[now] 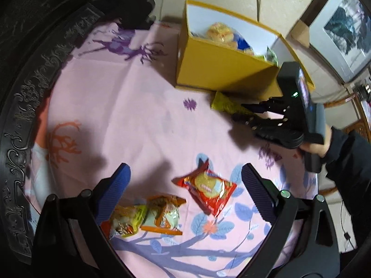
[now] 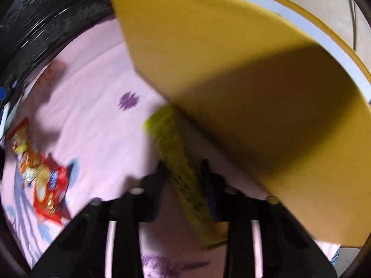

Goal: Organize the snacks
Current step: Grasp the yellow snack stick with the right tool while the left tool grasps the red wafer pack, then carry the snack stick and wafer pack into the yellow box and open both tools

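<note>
My right gripper (image 2: 183,165) is shut on a yellow-green snack packet (image 2: 178,159) and holds it close against the near wall of the yellow box (image 2: 231,69). In the left wrist view the same gripper (image 1: 243,112) and packet (image 1: 223,103) sit by the yellow box (image 1: 215,69), which holds several snacks (image 1: 222,33). My left gripper (image 1: 185,173) is open above a red biscuit packet (image 1: 208,188). An orange packet (image 1: 165,215) and a yellow-green packet (image 1: 126,220) lie by its left finger.
A pink cloth with deer and leaf prints (image 1: 129,106) covers the table. A dark carved wooden rim (image 1: 20,120) runs along the left. A framed picture (image 1: 345,30) hangs at the right. The red and orange packets show at the left of the right wrist view (image 2: 46,190).
</note>
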A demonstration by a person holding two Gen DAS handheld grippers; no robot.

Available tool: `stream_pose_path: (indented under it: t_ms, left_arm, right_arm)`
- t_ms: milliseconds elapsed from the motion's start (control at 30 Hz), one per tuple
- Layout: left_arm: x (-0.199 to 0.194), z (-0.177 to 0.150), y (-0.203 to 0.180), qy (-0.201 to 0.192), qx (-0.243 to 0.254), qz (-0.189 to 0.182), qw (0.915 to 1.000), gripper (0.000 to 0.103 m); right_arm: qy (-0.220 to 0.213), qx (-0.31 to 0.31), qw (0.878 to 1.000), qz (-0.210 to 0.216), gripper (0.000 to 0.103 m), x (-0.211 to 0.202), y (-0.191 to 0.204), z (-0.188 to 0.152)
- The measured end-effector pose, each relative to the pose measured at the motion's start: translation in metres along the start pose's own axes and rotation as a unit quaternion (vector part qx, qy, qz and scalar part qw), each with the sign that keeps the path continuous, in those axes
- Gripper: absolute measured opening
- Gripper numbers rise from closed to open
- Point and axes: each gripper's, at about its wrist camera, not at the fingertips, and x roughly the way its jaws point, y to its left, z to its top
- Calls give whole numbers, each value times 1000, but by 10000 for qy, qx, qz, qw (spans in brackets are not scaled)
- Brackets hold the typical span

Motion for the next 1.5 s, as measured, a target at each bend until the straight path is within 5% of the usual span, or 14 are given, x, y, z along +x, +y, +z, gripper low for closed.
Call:
stream_pose_path:
  t_ms: [167,333,600,867,967,1000,1100,1500]
  left_arm:
    - [20,-17,-7,375,-7,-180,9991,98]
    - [54,-26,-19,654,-552,-256,9960,98]
    - [96,-23,-44,573,-376,478,9965,98]
    - [107,-35,-68,166,218,1059,9940,92]
    - [102,-36,-72,-17,367,1001,9943,68]
    - [100,-34,-73,-32,403,973,9944,44]
    - [97,-33,-77,41,513,820,9953,44]
    - [59,-32,-67,-148,331,416,9985,44]
  right_arm:
    - [213,350,9992,0,21,-17,13,-40]
    - [323,1368,9897,-257,21,-37,28,-86]
    - [43,2461,9689,-243,22,-71,29,-152]
    - [72,2704,9605,-656,28,-64,43,-141]
    - [72,2694,9596,-806,33,-62,49,-137]
    - [17,2778,9569,-841,31,-63,49,-139]
    - [-21,2884,9530,-923,22,-61,49,-138]
    - [-362,3137,9438,-976,21,-82,55,-146]
